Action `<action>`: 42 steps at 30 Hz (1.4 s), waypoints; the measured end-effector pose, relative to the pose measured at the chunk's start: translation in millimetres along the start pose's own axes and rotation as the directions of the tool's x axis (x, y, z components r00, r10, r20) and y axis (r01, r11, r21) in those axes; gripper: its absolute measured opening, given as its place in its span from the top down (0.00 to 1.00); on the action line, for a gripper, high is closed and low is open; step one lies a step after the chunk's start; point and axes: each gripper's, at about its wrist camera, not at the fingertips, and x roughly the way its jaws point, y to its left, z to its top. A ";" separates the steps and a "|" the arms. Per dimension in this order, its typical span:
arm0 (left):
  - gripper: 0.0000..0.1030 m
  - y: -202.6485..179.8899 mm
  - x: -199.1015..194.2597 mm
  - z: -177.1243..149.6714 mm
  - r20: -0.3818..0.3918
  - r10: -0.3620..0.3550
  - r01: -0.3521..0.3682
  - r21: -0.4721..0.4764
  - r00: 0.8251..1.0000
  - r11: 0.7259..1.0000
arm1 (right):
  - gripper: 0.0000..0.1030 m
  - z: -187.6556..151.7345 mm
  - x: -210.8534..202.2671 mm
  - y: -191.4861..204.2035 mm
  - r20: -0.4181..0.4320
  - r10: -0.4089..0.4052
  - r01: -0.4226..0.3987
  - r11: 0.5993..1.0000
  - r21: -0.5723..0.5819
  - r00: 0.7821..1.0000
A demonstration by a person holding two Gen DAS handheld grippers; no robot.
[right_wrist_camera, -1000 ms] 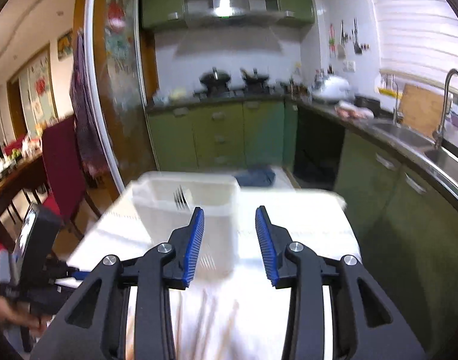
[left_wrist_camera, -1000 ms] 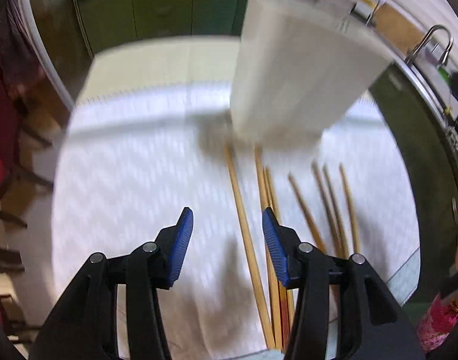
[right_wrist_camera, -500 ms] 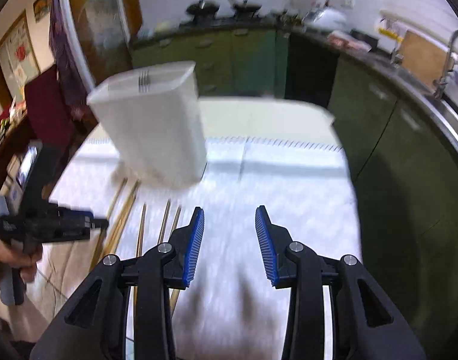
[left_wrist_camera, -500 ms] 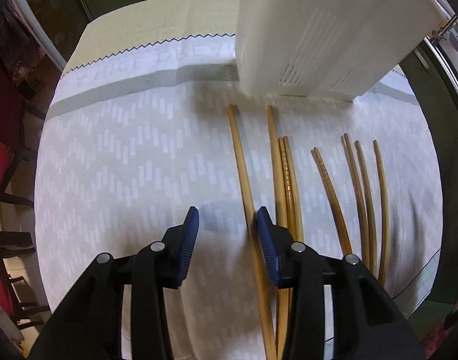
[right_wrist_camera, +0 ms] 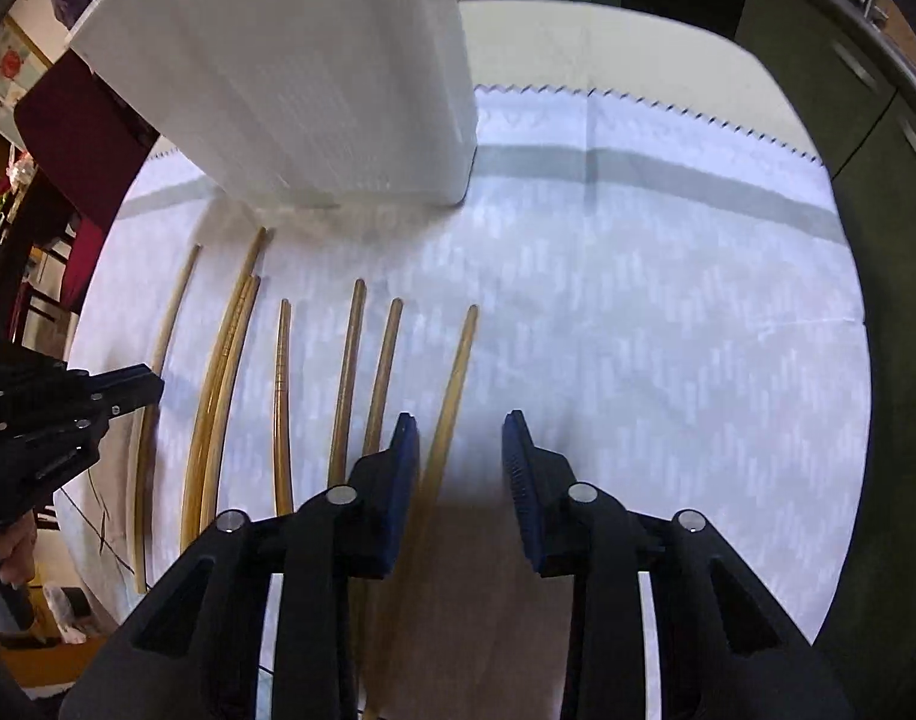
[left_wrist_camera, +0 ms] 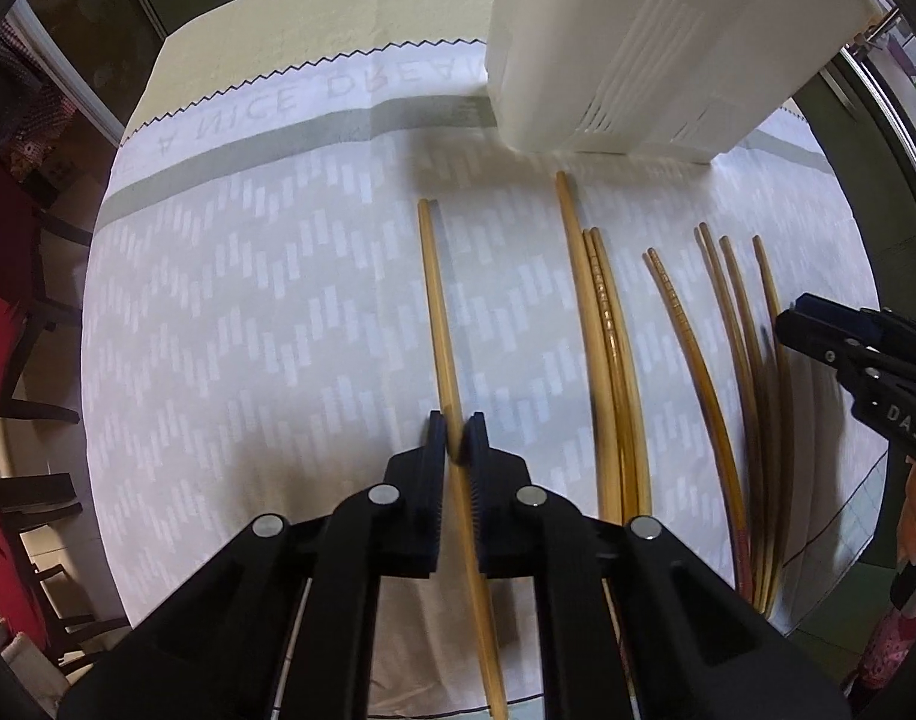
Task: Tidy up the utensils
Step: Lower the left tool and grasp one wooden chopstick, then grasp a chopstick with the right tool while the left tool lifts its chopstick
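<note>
Several wooden chopsticks point(left_wrist_camera: 607, 330) lie side by side on a white patterned tablecloth point(left_wrist_camera: 248, 300), in front of a tall white utensil holder point(left_wrist_camera: 637, 30). My left gripper point(left_wrist_camera: 456, 438) points down and is shut on the leftmost chopstick point(left_wrist_camera: 437, 300), which still lies along the cloth. My right gripper point(right_wrist_camera: 460, 438) hangs low over the rightmost chopstick point(right_wrist_camera: 458, 360). Its jaws are closing, and that chopstick runs between them close to the left finger point(right_wrist_camera: 404, 450). The pads do not pinch it. The holder point(right_wrist_camera: 314, 72) stands just behind the chopstick tips.
A grey band point(right_wrist_camera: 667, 174) and a zigzag hem cross the far side of the cloth. Green kitchen cabinets point(right_wrist_camera: 865, 120) stand to the right and dark red chairs point(left_wrist_camera: 14, 300) to the left. A bare stretch of cloth point(right_wrist_camera: 667, 360) lies right of the chopsticks.
My left jaws closed onto the leftmost chopstick. My right gripper swung from facing the kitchen down to the cloth and now sits over the rightmost chopstick.
</note>
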 end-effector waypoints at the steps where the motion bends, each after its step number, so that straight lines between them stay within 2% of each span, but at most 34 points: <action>1: 0.92 -0.5 0.2 0.7 -0.004 -0.002 0.002 0.005 1.000 1.000 | 0.71 0.0 2.2 3.0 -0.009 -0.010 0.010 1.000 -0.006 1.000; 9: 0.92 6.3 1.5 15.4 -0.038 -0.021 0.020 -0.025 0.999 0.999 | 0.78 4.6 12.5 22.9 -0.029 -0.125 0.124 0.991 -0.047 0.992; 13: 0.92 6.2 2.3 23.0 -0.043 0.004 -0.004 -0.014 0.999 1.000 | 0.90 6.4 17.1 35.7 -0.037 -0.143 0.141 0.988 -0.068 0.989; 14: 0.92 4.8 2.4 24.1 -0.044 0.010 -0.010 -0.008 0.999 1.000 | 0.91 6.5 17.9 39.4 -0.035 -0.155 0.152 0.985 -0.077 0.987; 19: 0.92 3.5 3.6 25.2 -0.062 -0.002 0.001 -0.014 0.998 1.000 | 0.93 14.2 23.0 36.7 -0.064 -0.107 0.105 0.994 -0.036 0.992; 23: 0.93 2.2 3.7 24.7 -0.051 -0.009 0.009 -0.011 0.999 1.000 | 0.93 15.4 18.2 29.1 -0.054 -0.092 0.090 0.996 -0.023 0.994; 30: 0.94 2.0 -8.0 19.0 0.014 -0.040 0.040 0.014 0.999 0.999 | 0.93 6.0 -40.4 15.9 0.088 0.002 -0.001 1.000 -0.005 0.996; 37: 0.94 1.1 -49.4 13.9 0.121 -0.069 0.063 0.050 0.990 0.997 | 0.93 -17.7 -107.1 6.1 0.238 0.080 -0.080 0.997 -0.010 0.968; 42: 0.94 -6.8 -104.1 1.8 0.238 -0.099 0.079 0.090 0.966 0.993 | 0.93 -31.7 -139.9 8.7 0.325 0.103 -0.101 0.995 -0.023 0.940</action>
